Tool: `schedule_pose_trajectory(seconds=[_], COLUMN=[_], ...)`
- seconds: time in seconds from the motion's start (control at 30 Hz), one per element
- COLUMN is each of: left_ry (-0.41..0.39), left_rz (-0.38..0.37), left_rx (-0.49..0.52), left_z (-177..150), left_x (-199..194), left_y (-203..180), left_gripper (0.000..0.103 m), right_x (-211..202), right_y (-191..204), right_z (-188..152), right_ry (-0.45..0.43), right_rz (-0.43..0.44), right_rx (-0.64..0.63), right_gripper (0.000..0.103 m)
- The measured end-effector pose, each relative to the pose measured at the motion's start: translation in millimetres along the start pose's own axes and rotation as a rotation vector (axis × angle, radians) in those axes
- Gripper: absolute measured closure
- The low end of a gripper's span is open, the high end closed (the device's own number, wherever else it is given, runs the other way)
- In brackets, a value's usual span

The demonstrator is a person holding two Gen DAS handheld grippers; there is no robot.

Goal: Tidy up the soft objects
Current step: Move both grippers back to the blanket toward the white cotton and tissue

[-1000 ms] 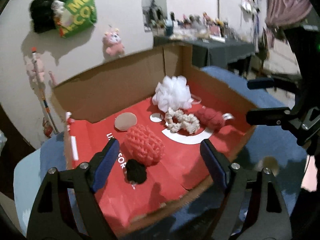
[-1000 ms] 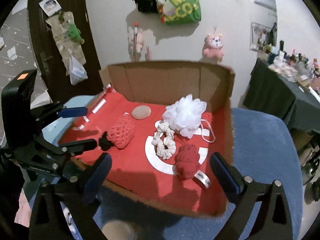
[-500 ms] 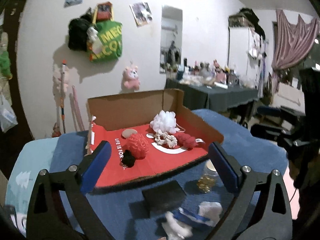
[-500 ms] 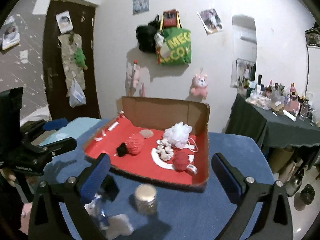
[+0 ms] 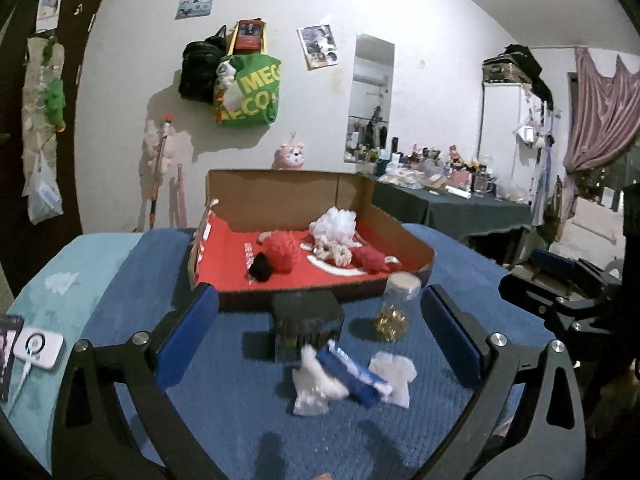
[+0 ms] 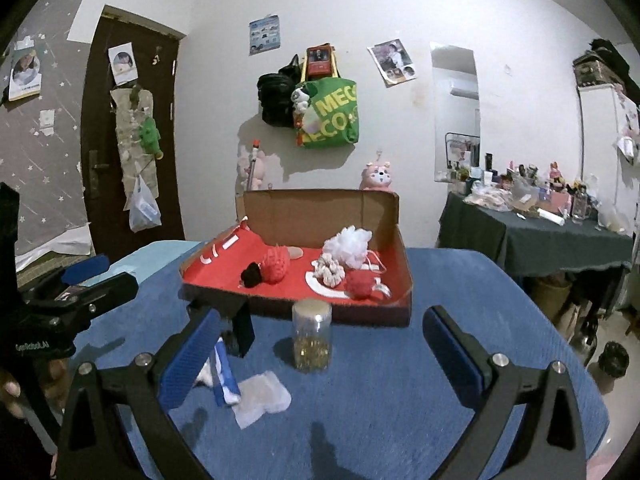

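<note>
- Two grippers nearest the cameras, both released and grasping nothing: left gripper [image 5: 318, 334] with fingers [image 5: 186, 334] spread wide, jaws just having been opening with nothing pressed between the pads; right gripper [image 6: 320, 354] likewise spread, blue pads well apart.
- Just ahead of the left gripper, on the blue tabletop [image 5: 224, 408]: white cloth pieces [image 5: 316, 386] lying around a blue-and-white bundle [image 5: 352, 372], touching one another.
- Same heap seen in the right wrist view beside the right gripper's left pad: white cloth [image 6: 262, 398] and blue-and-white bundle [image 6: 224, 376].
- Slightly farther: a dark box [image 5: 306, 322] standing upright, and just beside it a clear jar [image 5: 396, 302] with gold contents and a pale lid, upright, apart from the cloth.
- Beyond those: an open cardboard tray [image 5: 280, 200] with a red lining, resting on the tabletop.
- Inside the tray, soft objects: red knitted ball [image 5: 282, 252] touching a black pom-pom [image 5: 260, 270]; cream rope toy [image 5: 334, 252] in the middle; dark red knitted piece [image 5: 370, 260] to the right; white mesh puff [image 5: 334, 222] at the back.
- Off to the left edge: a white device [image 5: 38, 348] on a light turquoise cover.
- Farthest: a green tote bag [image 5: 248, 94] and a pink plush [image 5: 290, 156] on the white wall; a cluttered dark side table [image 5: 460, 204] to the right.
</note>
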State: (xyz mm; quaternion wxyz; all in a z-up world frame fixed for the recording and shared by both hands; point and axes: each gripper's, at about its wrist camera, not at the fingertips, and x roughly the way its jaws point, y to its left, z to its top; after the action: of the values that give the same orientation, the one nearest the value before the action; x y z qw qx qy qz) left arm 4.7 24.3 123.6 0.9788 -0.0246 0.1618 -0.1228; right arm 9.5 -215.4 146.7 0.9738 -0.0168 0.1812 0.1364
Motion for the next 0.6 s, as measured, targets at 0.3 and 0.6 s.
schedule_pose_trajectory(seconds=[0.3,0.6], left_ry=[0.049,0.089], left_rz=[0.028,0.049], left_rx=[-0.034,-0.062], left_z=[-37,-65], left_x=[5,18], left_y=[-3,-2], left_gripper=[0.0,0.0], right_x=[2,22], right_y=[-5,-9], right_z=[-34,-70], right_ry=[-0.021,0.031], right_rz=[-0.038,-0.068], right_rx=[0.032,0.05], right_gripper=[0.0,0.0])
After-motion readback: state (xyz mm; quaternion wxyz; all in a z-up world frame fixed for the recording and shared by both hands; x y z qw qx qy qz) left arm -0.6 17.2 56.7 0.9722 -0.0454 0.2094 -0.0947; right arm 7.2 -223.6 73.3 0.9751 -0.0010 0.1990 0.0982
